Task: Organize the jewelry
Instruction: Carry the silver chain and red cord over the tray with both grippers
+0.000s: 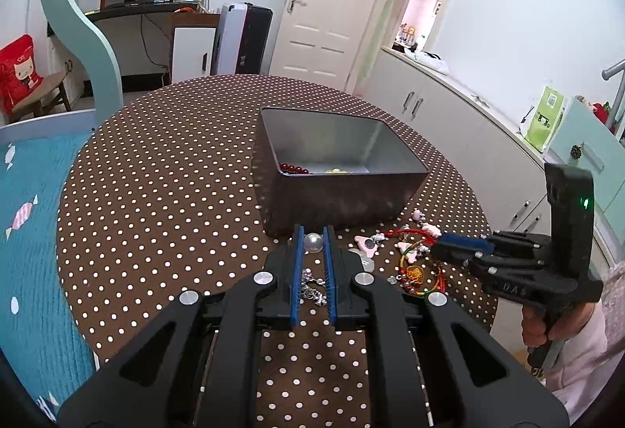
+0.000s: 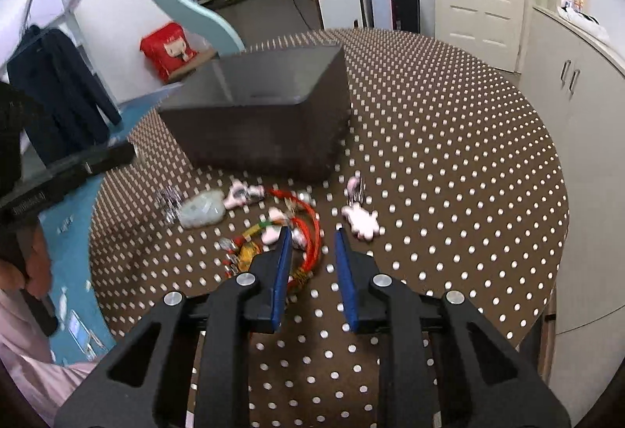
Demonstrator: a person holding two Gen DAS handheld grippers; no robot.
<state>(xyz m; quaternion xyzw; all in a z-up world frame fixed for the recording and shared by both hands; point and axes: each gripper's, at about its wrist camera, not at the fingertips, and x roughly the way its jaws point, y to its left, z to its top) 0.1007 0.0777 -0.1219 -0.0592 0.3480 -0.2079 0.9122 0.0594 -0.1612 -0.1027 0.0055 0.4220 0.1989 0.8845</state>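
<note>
A grey metal box (image 1: 343,170) stands mid-table, with red beads (image 1: 293,168) and pale beads (image 1: 338,171) inside. My left gripper (image 1: 313,232) is shut on a pearl ball (image 1: 313,243) with a silver chain (image 1: 310,287) hanging between the pads, just in front of the box. Loose jewelry lies to the right: a red cord bracelet (image 1: 410,234), pink charms (image 1: 367,244) and a gold pendant (image 1: 416,273). My right gripper (image 2: 311,232) is open over the red cord bracelet (image 2: 308,229). A pink charm (image 2: 361,219) lies beside it. The box (image 2: 265,119) stands beyond.
The round table has a brown polka-dot cloth (image 1: 164,174). A blue bedspread (image 1: 31,217) lies left of it. White cabinets (image 1: 468,123) run along the right. The right gripper's body (image 1: 519,260) is at the table's right edge in the left wrist view.
</note>
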